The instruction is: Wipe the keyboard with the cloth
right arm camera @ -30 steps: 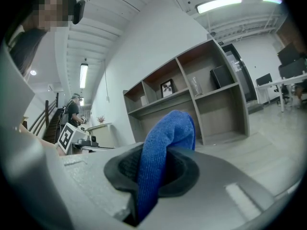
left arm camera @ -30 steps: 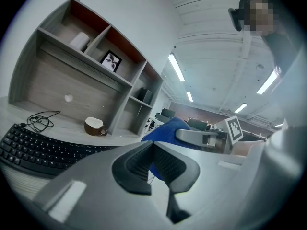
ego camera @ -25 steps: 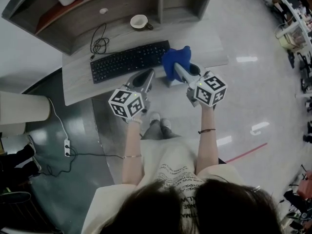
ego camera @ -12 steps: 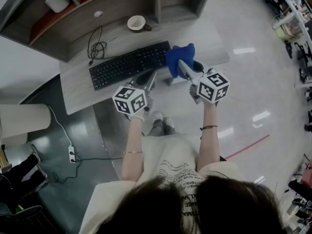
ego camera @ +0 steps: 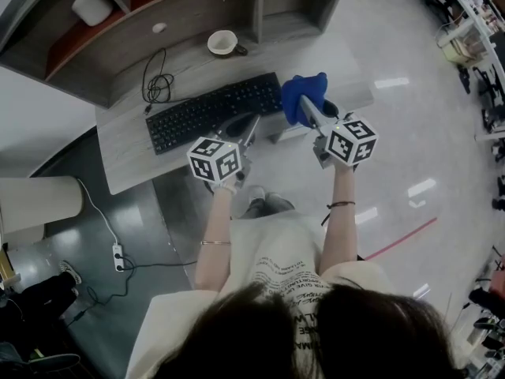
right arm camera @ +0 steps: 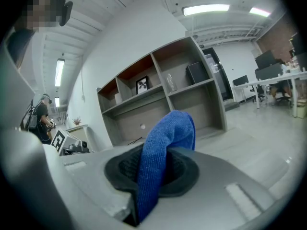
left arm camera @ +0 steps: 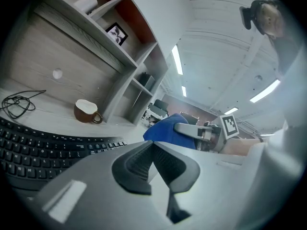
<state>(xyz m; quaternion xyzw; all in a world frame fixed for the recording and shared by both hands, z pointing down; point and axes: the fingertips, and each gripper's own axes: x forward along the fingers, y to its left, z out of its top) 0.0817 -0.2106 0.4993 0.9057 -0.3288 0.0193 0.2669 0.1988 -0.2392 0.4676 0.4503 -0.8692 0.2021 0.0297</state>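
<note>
what sits around your desk

look near the back of the grey desk (ego camera: pixel 126 144) and you see a brown cup (ego camera: pixel 224 43) with a white inside. to its left a black cord (ego camera: pixel 156 81) lies in a loose curl. up in the shelf (ego camera: pixel 197 10) you have a round white thing (ego camera: pixel 92 5) at the left and a small framed picture (left arm camera: pixel 115 32) in one box. down on the floor (ego camera: pixel 410 133) a white power strip (ego camera: pixel 118 253) lies at your left, and a red line (ego camera: pixel 398 239) runs at your right.
</note>
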